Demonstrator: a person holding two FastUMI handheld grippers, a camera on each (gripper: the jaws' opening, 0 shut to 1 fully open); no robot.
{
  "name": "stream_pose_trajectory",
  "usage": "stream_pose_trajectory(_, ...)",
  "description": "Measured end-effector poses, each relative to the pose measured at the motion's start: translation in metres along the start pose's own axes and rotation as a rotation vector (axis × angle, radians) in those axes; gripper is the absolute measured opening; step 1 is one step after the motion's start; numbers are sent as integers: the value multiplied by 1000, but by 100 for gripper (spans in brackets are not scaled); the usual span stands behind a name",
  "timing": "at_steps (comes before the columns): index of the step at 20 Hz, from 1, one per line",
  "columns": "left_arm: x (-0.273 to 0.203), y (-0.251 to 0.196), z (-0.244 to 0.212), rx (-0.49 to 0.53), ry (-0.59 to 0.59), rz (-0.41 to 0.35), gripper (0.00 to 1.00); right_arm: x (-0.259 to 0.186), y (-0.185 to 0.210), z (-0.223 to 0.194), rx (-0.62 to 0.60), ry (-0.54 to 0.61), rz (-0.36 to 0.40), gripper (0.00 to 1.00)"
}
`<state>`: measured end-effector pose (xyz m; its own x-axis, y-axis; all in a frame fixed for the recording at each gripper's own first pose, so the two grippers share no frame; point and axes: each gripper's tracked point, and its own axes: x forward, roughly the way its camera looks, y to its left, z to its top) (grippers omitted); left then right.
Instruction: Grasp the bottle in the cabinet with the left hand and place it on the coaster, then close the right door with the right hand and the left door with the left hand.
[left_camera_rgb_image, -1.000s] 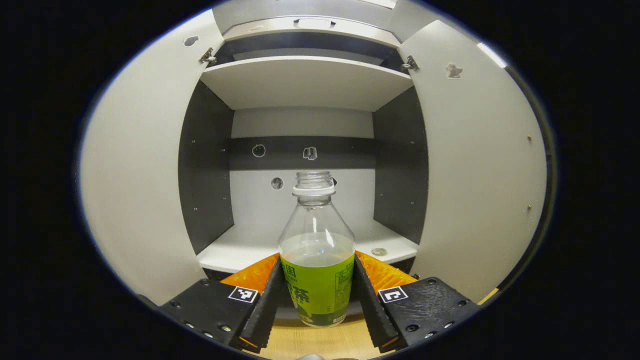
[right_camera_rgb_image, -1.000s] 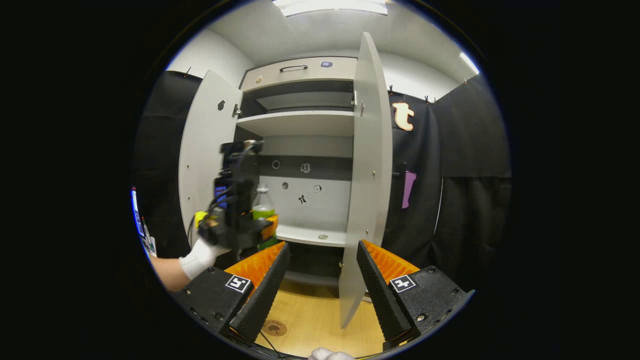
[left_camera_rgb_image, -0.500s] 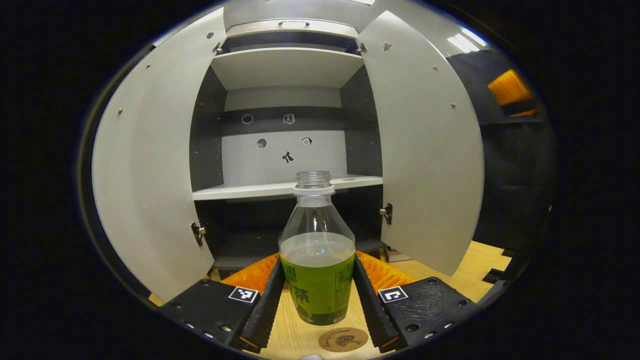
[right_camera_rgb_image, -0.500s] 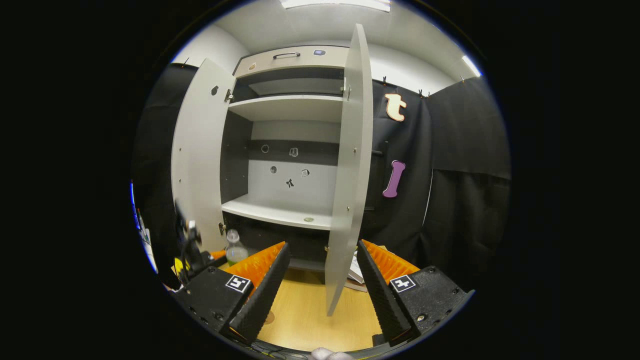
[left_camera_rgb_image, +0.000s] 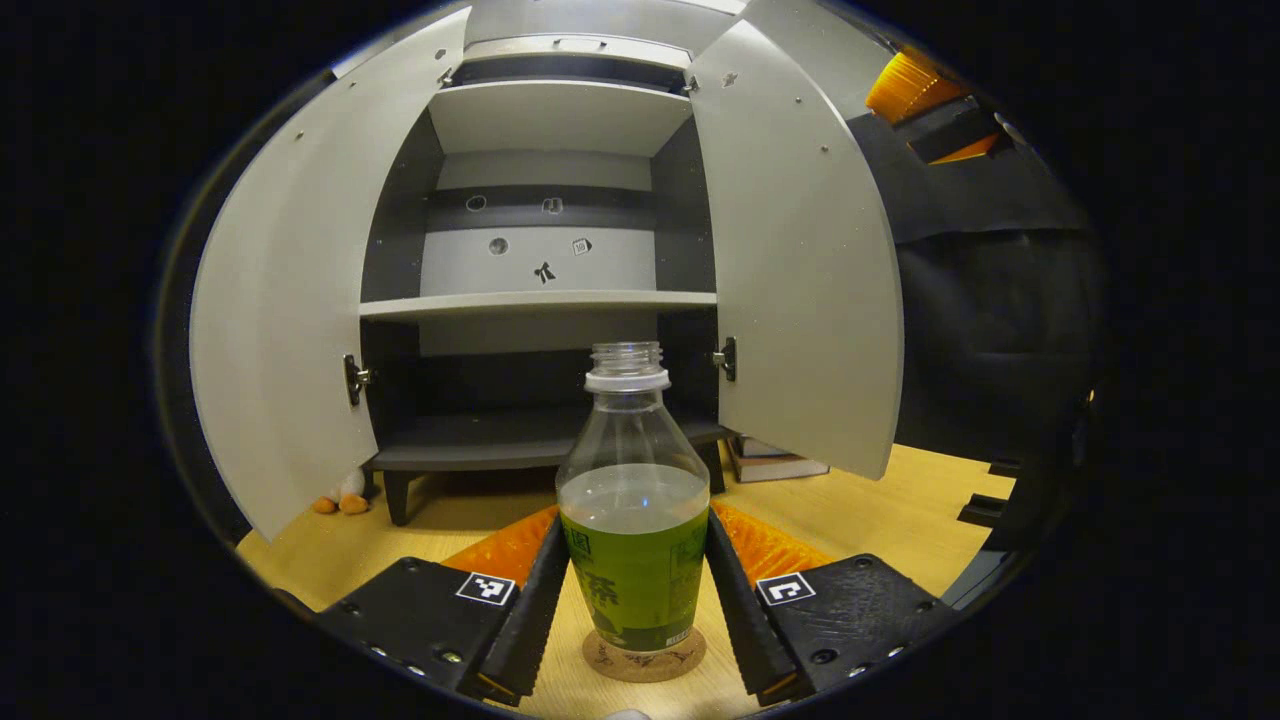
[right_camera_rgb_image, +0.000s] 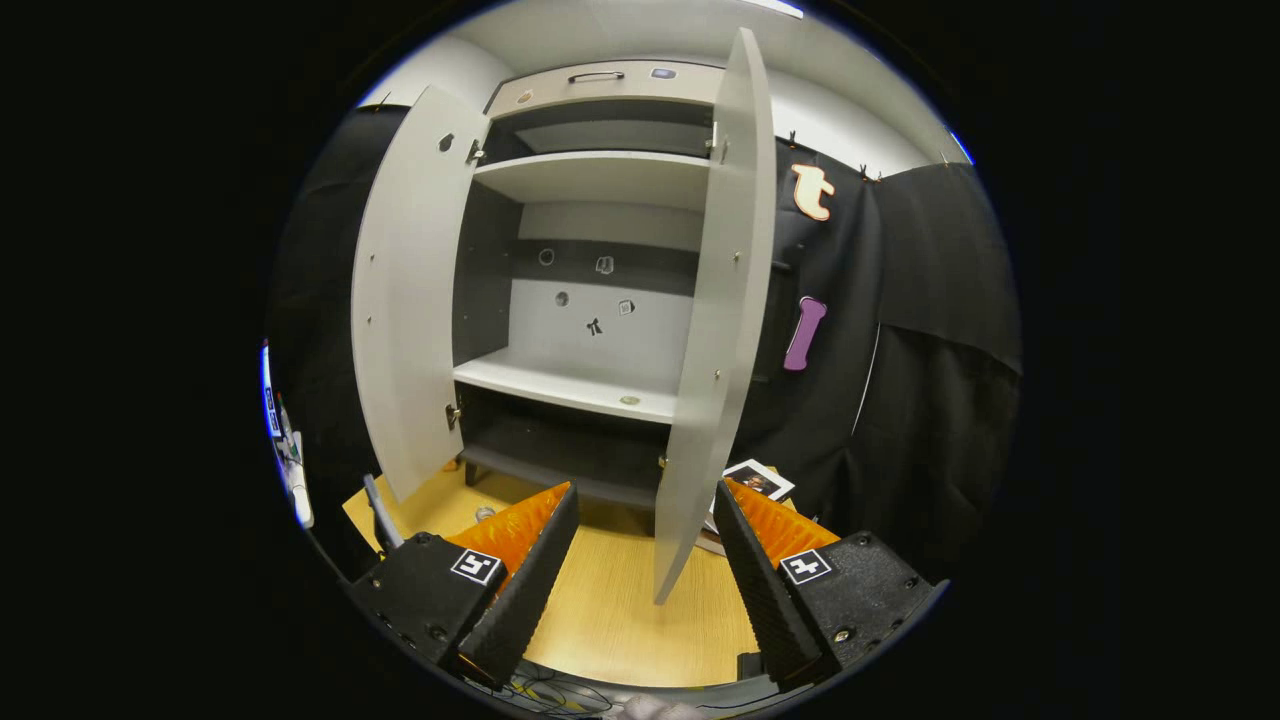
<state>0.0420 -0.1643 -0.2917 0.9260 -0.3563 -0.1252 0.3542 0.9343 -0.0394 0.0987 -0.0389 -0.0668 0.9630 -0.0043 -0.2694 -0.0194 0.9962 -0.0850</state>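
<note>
At the bottom centre of the left gripper view, the bottle stands upright on the round coaster, or just above it; contact is hard to judge. It is clear thin plastic, uncapped, about half full of liquid behind a green label, so it should be light, slightly squashy and liable to spill if tilted. The labelled waist is the sensible hold, and the left tool grips it there, one ribbed finger on each side. The coaster looks like flat cork on the pale wood tabletop. Behind, the cabinet has matte grey doors, both swung wide. In the right gripper view the right tool is open and empty, facing the right door edge-on.
</note>
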Motion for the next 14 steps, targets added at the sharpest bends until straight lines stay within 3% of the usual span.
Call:
stream_pose_trajectory(3, 0, 5, -11, -47, -24, 1, 73, 0, 4, 1, -11, 5, 10, 83)
stream_pose_trajectory(7, -1, 6, -33, -30, 7, 2, 78, -2, 7, 2, -27, 2, 15, 83)
stream_pose_trajectory(8, -1, 6, -29, -25, -19, 1, 74, -3, 7, 2, -28, 1, 18, 83)
stream_pose_trajectory(11, -4, 3, -39, -16, 13, -7, 77, -6, 8, -2, -41, 12, 19, 83)
stream_pose_trajectory(12, -2, 3, -40, -12, 26, -6, 96, -6, 9, -4, -43, 17, 21, 83)
stream_pose_trajectory(14, -6, 5, -30, 20, 19, 6, 100, -9, 12, -4, -45, 15, 28, 84)
